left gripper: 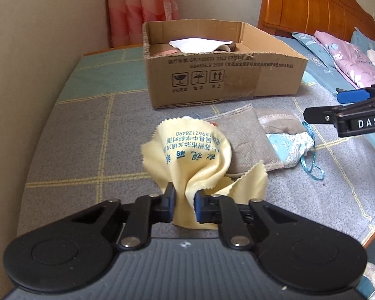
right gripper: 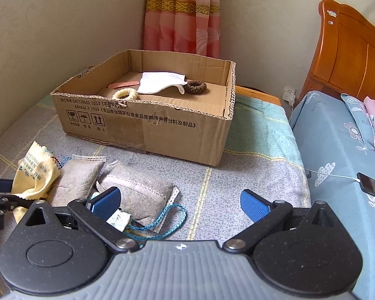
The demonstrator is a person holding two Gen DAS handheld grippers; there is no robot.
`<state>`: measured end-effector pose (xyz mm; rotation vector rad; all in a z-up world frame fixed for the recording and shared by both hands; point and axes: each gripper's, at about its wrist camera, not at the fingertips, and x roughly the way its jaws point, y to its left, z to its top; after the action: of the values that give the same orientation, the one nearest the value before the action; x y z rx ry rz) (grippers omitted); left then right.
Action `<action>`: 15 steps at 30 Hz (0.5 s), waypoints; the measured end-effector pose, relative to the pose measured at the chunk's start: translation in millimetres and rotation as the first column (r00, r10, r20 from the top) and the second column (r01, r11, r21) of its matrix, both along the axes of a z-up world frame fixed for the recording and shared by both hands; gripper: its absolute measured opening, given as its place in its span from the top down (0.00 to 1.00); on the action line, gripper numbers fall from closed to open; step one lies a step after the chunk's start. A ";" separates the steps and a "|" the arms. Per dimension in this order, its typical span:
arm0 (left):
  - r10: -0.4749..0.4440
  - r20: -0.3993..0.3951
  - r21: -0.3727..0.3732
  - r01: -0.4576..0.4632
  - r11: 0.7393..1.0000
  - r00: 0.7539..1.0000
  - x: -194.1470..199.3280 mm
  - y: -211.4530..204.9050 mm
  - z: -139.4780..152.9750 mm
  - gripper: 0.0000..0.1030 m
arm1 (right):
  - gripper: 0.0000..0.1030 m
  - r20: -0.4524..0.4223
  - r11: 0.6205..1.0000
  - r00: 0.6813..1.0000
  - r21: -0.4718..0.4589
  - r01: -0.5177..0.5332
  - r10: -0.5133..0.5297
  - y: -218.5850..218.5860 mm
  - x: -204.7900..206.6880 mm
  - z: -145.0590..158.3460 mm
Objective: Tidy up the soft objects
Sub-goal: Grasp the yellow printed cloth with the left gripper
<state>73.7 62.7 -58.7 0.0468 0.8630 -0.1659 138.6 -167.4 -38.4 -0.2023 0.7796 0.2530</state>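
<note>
1. Now the left gripper (left gripper: 185,203) is clenched on the yellow cloth (left gripper: 200,155) (blue print on it), above the blanket (left gripper: 87,130).
2. Beside it lie 2 grey pouches (right gripper: 137,190).
3. Right gripper (right gripper: 180,201) is spread wide, holding nothing, facing the cardboard box (right gripper: 162,127).

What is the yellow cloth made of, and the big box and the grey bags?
Yellow cloth: looks like thin, soft microfibre, matte; it crumples in folds and has zigzag-cut edges and printed blue writing.
Big box: corrugated cardboard, plain brown; the wavy layers show along its torn rim.
Grey bags: seemingly coarse woven fabric, like linen or burlap, with stitched edges. What fills them is hidden.
</note>
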 end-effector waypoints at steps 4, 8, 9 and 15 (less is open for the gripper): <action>0.050 0.018 0.035 -0.051 0.998 0.999 -8.0 13.9 7.0 0.90 | 0.00 0.005 1.000 1.000 -0.002 -0.017 0.018 4.5 -1.3 1.3; 0.076 0.024 0.053 -0.078 0.996 0.997 -10.8 24.8 8.5 0.89 | 0.00 0.004 1.000 1.000 -0.001 -0.030 0.030 7.3 -2.0 1.1; 0.078 0.023 0.055 -0.079 0.995 0.997 -10.4 25.3 6.8 0.88 | 0.00 0.003 0.999 0.999 -0.001 -0.033 0.033 8.3 -1.9 0.9; 0.076 0.015 0.052 -0.077 0.996 0.997 -4.7 20.2 -5.3 0.70 | 0.00 0.007 0.999 0.999 -0.009 -0.054 0.054 15.4 -5.2 3.1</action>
<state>69.0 82.9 -63.9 0.0639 0.8551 -0.0712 133.4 -152.0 -35.3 -0.2326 0.7690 0.2997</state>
